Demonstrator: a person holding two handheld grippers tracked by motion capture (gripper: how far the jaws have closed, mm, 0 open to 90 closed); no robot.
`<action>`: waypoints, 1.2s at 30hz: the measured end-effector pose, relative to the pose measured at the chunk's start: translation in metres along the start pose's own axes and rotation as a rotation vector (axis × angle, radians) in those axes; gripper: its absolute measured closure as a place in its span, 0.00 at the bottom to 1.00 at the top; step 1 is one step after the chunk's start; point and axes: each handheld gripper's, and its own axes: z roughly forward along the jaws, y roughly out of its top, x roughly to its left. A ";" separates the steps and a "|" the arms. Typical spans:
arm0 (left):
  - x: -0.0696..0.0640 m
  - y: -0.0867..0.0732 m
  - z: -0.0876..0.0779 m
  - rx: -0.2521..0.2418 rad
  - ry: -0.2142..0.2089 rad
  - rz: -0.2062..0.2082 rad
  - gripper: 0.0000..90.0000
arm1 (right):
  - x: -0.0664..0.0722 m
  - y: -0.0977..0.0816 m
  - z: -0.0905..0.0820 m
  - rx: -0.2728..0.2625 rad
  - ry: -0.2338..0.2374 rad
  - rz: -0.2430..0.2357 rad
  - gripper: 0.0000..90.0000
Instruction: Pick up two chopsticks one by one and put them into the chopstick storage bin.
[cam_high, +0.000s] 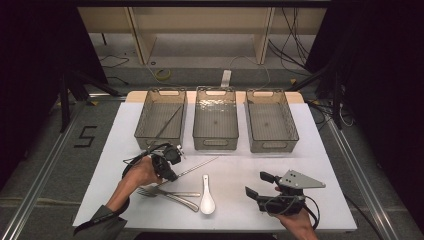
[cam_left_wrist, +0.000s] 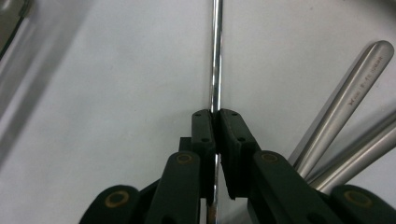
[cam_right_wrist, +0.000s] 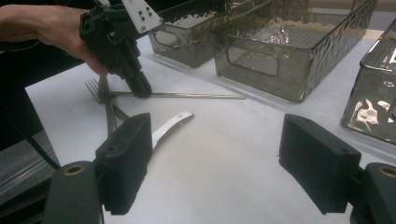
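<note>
A thin metal chopstick (cam_high: 196, 168) (cam_right_wrist: 187, 95) lies on the white table, slanting up to the right. My left gripper (cam_high: 171, 175) (cam_left_wrist: 215, 114) (cam_right_wrist: 140, 88) is shut on its lower end, and in the left gripper view the rod (cam_left_wrist: 215, 56) runs straight out from between the pressed pads. Two metal forks (cam_high: 167, 194) (cam_right_wrist: 108, 105) lie just below that gripper; their handles (cam_left_wrist: 343, 109) show beside its right jaw. A white ceramic spoon (cam_high: 207, 197) rests right of the forks. My right gripper (cam_high: 257, 184) (cam_right_wrist: 215, 140) hangs open at the lower right with nothing between its jaws.
Three translucent grey bins stand in a row across the far half of the table: left (cam_high: 142, 112), middle (cam_high: 197, 117) and right (cam_high: 291, 120). A second chopstick (cam_high: 170, 122) leans inside the left bin. The table's front edge runs just under both hands.
</note>
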 end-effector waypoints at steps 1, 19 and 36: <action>0.000 0.000 0.000 -0.003 0.000 0.001 0.93 | 0.000 0.000 0.000 0.000 0.000 0.000 0.29; -0.003 0.001 -0.003 -0.023 0.027 0.040 0.94 | 0.000 0.000 0.000 0.000 0.002 0.000 0.30; -0.007 0.006 -0.033 -0.149 0.021 0.052 0.94 | 0.000 0.000 0.000 -0.005 -0.001 0.009 0.30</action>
